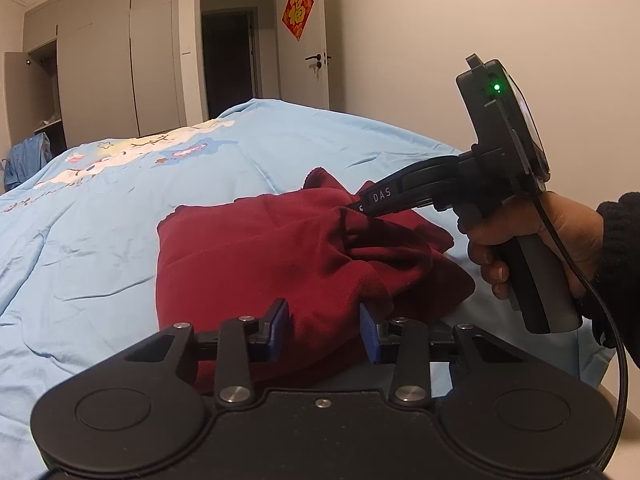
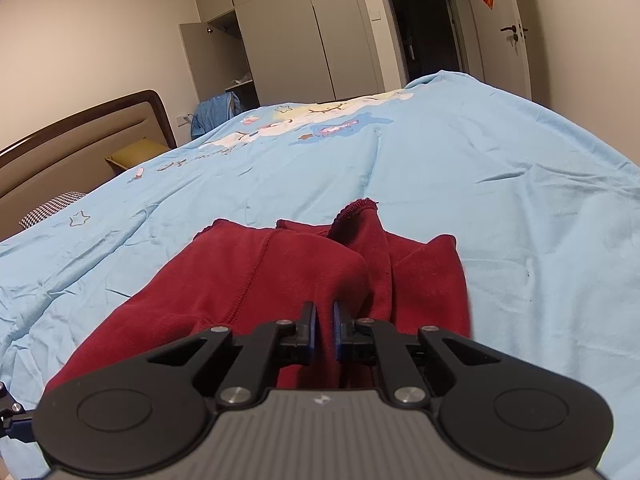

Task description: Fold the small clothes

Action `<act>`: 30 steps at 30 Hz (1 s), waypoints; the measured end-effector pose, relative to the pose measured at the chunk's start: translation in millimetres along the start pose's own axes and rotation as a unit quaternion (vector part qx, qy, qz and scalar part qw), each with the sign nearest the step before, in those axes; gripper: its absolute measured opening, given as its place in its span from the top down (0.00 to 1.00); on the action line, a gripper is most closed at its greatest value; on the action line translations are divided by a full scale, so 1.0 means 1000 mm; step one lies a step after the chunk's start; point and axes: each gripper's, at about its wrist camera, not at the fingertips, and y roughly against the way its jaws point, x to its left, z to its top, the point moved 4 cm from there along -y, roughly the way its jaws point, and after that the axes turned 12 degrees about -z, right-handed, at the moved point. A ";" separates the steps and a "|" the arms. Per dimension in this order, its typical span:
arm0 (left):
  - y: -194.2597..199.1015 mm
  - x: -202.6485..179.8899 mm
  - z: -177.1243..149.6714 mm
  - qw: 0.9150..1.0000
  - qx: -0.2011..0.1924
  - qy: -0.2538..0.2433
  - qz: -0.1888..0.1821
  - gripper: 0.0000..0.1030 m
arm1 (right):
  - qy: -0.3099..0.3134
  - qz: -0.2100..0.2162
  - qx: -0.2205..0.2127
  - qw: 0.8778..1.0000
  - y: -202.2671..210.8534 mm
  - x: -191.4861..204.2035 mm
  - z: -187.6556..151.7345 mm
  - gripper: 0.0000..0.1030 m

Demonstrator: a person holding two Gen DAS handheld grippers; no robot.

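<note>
Red cloth [image 1: 256, 264], a small garment partly folded, lies on the blue bedspread [image 1: 100, 240] directly ahead of both tongs. From the left wrist view, the left tongs [image 1: 325, 330] sit at the near edge of the garment with their 2 blue pads [image 1: 280, 326] spread apart, cloth lying between and under them; they look released, gripping nothing firmly. To their right, a hand [image 1: 536, 240] in a dark sleeve [image 1: 620, 256] holds the right tongs [image 1: 360, 207] by the handle, tips pressed into a bunched fold on the garment's right side, where the cloth puckers around them. A green light [image 1: 497, 87] glows on that tool's body.

From the right wrist view, the right tongs [image 2: 325, 332] show their pads [image 2: 310, 328] close together with a narrow gap, red cloth [image 2: 248, 280] just beyond and beneath; whether fabric is pinched between them, I cannot tell. Past the tips, the garment's layers overlap, with a stitched seam [image 2: 252, 272] running to the left and a curled hem [image 2: 358, 206] at the far end. A wardrobe [image 2: 288, 40] stands well beyond the bed.
</note>
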 end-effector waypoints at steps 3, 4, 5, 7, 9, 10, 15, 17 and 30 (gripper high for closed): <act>-0.001 0.000 0.000 1.000 0.000 0.002 0.000 0.63 | -0.001 0.000 0.000 1.000 0.000 0.000 0.000 0.91; -0.001 0.001 0.000 1.000 0.000 0.003 0.000 0.63 | -0.001 0.000 -0.001 1.000 0.000 0.000 0.000 0.91; -0.001 0.001 0.000 1.000 0.000 0.002 0.000 0.63 | 0.000 0.000 -0.001 1.000 0.000 0.000 0.000 0.91; -0.001 0.001 0.000 1.000 0.001 0.002 0.000 0.63 | 0.000 0.000 -0.003 1.000 0.001 0.001 -0.001 0.91; -0.001 0.001 0.000 1.000 0.000 0.002 0.000 0.63 | 0.000 0.000 -0.004 1.000 0.001 0.000 -0.001 0.91; -0.001 0.001 0.000 1.000 0.001 0.002 0.000 0.64 | 0.000 0.000 -0.004 1.000 0.001 0.000 -0.001 0.91; -0.002 0.001 0.000 1.000 0.001 0.000 0.000 0.69 | -0.001 0.000 -0.011 1.000 0.003 0.000 -0.002 0.91; -0.003 0.001 0.000 1.000 0.001 -0.004 -0.001 0.71 | 0.000 0.002 -0.024 1.000 0.006 0.001 -0.001 0.91; -0.009 -0.017 0.021 0.999 -0.029 -0.026 -0.031 0.88 | 0.042 -0.047 -0.111 0.992 0.029 -0.002 0.025 0.94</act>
